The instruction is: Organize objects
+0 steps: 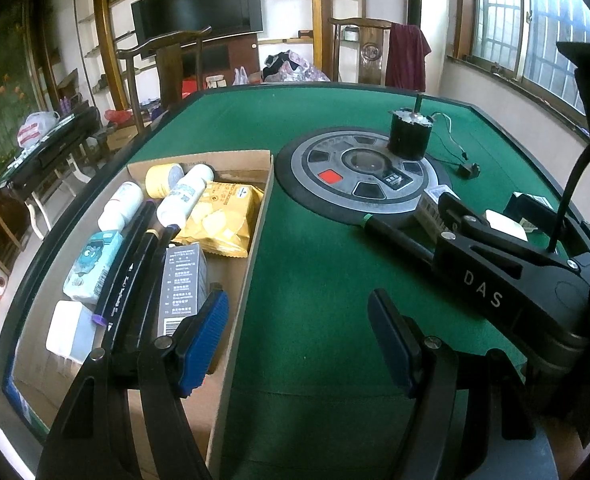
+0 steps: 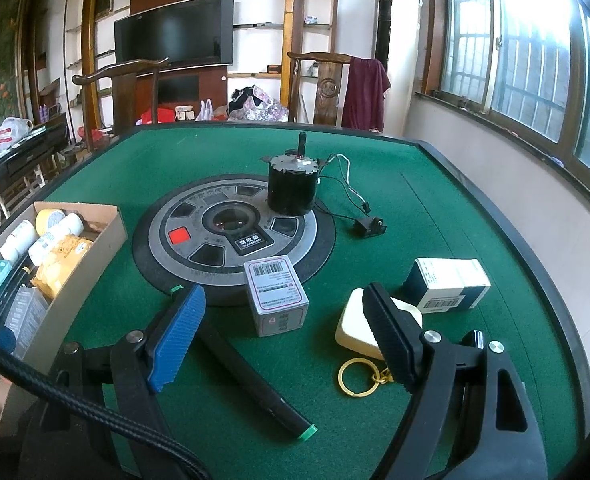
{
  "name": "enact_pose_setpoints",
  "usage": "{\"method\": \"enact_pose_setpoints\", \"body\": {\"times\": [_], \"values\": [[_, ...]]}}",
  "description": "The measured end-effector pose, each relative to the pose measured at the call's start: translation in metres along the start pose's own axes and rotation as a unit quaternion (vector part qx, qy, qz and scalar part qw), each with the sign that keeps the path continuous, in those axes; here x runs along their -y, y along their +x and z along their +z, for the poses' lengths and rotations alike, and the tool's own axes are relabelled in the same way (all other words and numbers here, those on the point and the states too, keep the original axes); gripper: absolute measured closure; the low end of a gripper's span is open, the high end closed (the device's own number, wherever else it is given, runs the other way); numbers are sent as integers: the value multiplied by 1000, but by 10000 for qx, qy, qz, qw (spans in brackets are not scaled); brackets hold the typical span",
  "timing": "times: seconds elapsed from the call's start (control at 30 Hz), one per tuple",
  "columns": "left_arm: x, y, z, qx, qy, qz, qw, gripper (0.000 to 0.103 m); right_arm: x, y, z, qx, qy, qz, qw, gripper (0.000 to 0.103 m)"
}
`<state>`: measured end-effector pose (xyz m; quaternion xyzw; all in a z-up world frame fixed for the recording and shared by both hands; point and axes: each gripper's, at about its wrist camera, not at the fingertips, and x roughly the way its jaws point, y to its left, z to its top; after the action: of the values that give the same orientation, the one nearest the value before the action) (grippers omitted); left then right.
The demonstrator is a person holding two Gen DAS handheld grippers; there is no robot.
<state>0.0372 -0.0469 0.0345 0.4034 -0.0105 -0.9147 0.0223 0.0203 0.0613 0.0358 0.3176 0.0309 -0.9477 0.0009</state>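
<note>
A cardboard box on the green table holds white bottles, a yellow snack bag, black markers, a grey carton and tissue packs. My left gripper is open and empty, hovering at the box's right wall. My right gripper is open and empty above a black marker with green ends. Near it lie a grey barcode box, a cream case with a yellow key ring, and a white and navy box. The box also shows in the right wrist view.
A round grey console sits in the table's middle. A black motor with wires and a small plug stands on its far rim. Wooden chairs stand behind the table. A raised black rim edges the table.
</note>
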Motion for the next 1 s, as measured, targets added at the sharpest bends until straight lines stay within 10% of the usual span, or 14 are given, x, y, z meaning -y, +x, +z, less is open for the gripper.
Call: {"method": "enact_pose_setpoints", "body": {"times": [1.0], "values": [[6,-26,-11,101,32,-181,9998,37,3,-7,5,262,-21,37,9996,22]]}}
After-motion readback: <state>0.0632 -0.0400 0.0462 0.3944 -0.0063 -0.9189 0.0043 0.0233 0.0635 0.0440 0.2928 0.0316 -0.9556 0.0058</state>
